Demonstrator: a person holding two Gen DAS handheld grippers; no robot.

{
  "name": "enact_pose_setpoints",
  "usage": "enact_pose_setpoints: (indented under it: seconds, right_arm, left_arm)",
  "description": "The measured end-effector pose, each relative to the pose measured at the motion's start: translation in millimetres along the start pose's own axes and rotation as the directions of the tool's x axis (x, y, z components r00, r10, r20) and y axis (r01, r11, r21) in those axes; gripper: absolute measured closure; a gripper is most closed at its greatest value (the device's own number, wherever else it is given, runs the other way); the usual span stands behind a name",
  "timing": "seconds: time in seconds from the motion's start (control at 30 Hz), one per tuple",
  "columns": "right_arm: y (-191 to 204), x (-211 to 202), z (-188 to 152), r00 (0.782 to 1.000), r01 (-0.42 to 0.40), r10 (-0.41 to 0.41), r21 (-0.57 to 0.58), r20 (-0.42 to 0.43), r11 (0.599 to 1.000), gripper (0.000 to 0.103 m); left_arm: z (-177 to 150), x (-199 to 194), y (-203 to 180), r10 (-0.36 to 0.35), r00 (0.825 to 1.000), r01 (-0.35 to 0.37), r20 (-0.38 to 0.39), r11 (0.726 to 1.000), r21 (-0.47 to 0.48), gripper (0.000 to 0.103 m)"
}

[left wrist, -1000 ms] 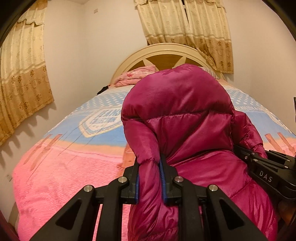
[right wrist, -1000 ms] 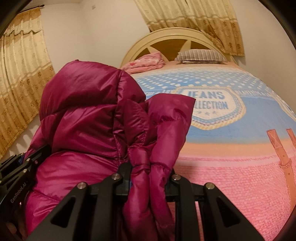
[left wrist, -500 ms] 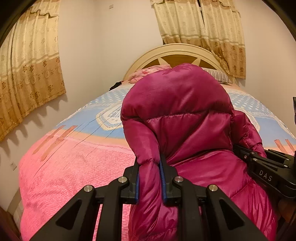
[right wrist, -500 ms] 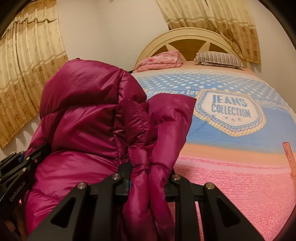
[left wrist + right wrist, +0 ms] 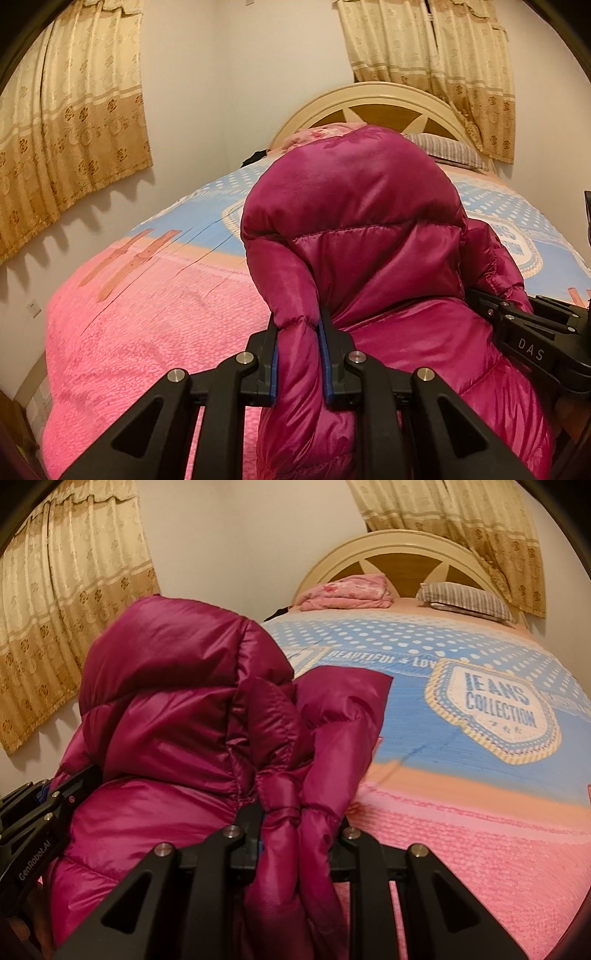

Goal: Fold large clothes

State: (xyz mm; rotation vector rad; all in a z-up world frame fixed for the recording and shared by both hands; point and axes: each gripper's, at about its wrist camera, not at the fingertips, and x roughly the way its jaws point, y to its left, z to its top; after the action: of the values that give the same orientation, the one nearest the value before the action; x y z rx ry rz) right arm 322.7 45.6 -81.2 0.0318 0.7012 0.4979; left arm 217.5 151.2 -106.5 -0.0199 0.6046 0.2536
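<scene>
Both views have swung sideways; left gripper (image 5: 298,345) and right gripper (image 5: 297,830) pinch the puffer jacket (image 5: 369,229).

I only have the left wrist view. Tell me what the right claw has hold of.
Observer: The right claw is shut on a bunched fold of the shiny magenta quilted puffer jacket, just as the left claw is.
Operator: Read me the badge on the bedspread; the jacket hides most of it here.
Observer: The blue and pink printed bedspread says JEANS COLLECTION on a shield-shaped badge.
Operator: Describe what lies under the headboard.
Observer: A folded pink blanket lies in full view left of the grey striped pillow, apart from it.
</scene>
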Motion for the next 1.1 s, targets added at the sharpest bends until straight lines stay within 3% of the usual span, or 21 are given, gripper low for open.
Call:
enact_pose_setpoints:
  seconds: [0.33, 0.9, 1.1]
  right_arm:
    - [26.2, 29.9, -0.4, 0.999, -0.017, 0.015, -0.043, -0.052, 0.999, 0.080]
    - [28.0, 60.7, -12.5, 0.993, 0.001, -0.005, -0.042, -0.116, 0.999, 0.080]
    - [27.8, 68.4, -13.8, 0.992, 0.009, -0.014, -0.040, -0.128, 0.999, 0.080]
  left_arm:
    - [-10.3, 25.0, 26.0, 0.018, 0.998, -0.021, -0.054, 0.999, -0.044, 0.085]
    - [-21.0, 58.8, 32.5, -0.007, 0.992, 0.000, -0.122, 0.999, -0.050, 0.085]
    - [-20.1, 66.8, 34.9, -0.013, 0.990, 0.005, -0.142, 0.998, -0.060, 0.080]
